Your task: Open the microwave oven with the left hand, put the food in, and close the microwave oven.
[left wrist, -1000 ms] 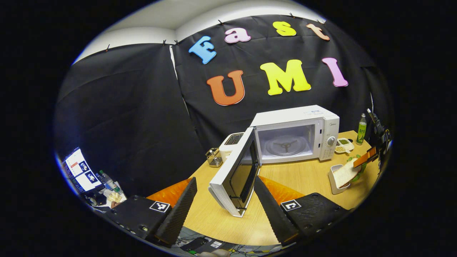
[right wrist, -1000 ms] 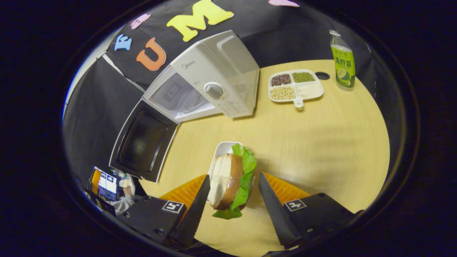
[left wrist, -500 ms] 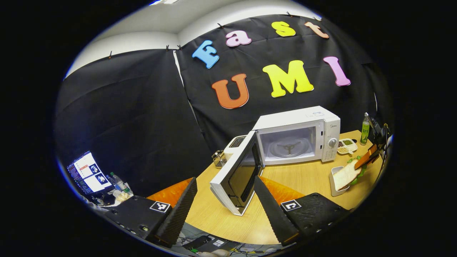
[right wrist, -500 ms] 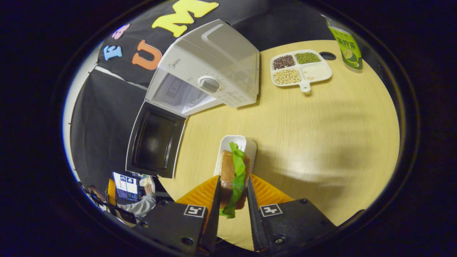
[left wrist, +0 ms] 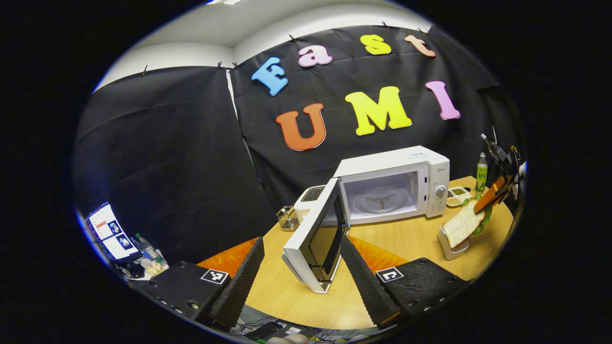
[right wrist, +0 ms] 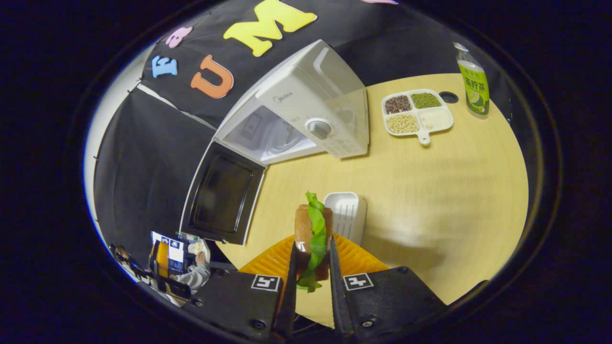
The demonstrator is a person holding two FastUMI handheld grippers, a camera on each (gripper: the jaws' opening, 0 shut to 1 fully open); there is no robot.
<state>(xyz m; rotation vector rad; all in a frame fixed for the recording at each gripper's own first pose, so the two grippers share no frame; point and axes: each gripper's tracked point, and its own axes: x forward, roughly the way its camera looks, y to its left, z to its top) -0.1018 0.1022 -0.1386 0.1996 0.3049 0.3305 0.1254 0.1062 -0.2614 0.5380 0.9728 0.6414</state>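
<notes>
The microwave oven (left wrist: pixel 394 184) stood toward the far edge of the surface (right wrist: pixel 430 191), cavity exposed, its door (left wrist: pixel 318 239) swung fully outward toward the near edge; this left an unobstructed path for loading. The white holder (right wrist: pixel 345 215) sat empty near the middle of the surface, in front of the oven. The sandwich (right wrist: pixel 311 234) was clear of the holder, raised above the surface, not yet in the cavity. The right gripper (right wrist: pixel 311 306) pointed steeply downward, its fingers clenched on the sandwich's two bread faces. The left gripper (left wrist: pixel 302 282) was held level beyond the near edge, fingers spread wide and released, the door's edge between them, apparently untouched.
</notes>
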